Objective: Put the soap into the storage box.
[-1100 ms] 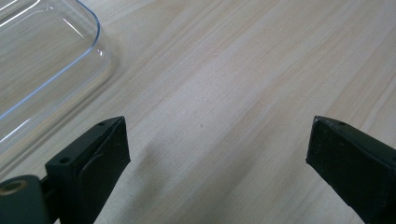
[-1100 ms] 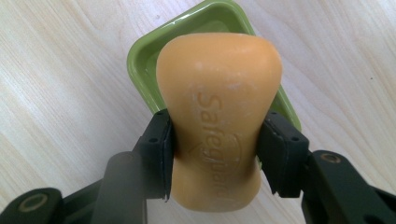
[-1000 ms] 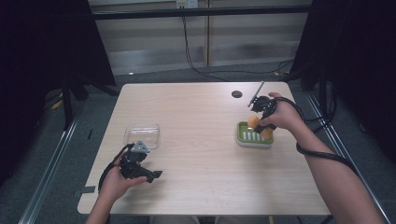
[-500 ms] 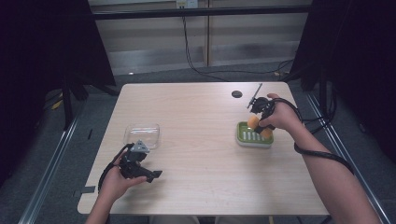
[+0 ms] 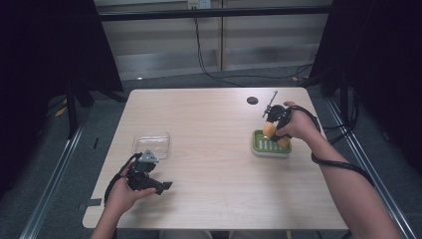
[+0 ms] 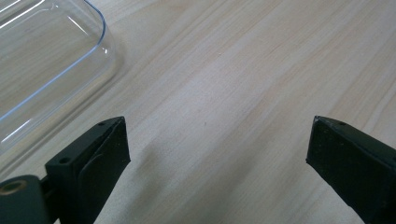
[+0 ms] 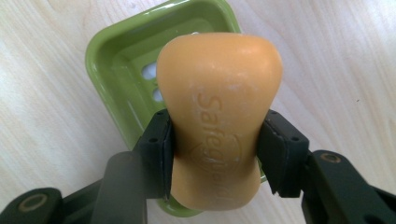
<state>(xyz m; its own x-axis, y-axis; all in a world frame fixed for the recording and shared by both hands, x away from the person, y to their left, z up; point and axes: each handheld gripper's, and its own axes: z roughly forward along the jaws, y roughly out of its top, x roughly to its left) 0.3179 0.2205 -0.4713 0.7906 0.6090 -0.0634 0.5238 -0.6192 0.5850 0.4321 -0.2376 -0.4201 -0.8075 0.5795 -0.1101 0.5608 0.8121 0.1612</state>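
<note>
Right gripper [image 7: 215, 154] clamped on orange soap [image 7: 219, 116], lifted just above green dish [image 7: 112, 74] at right of high view, tilted differently from second ago, so likely headed elsewhere; left gripper [image 6: 219, 144] wide open, idle beside clear tray [image 6: 42, 60] at lower left

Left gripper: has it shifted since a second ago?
No. The left gripper sits in the same spot just below the clear container, jaws open.

Even overhead light, dark surroundings, sharp close views.
</note>
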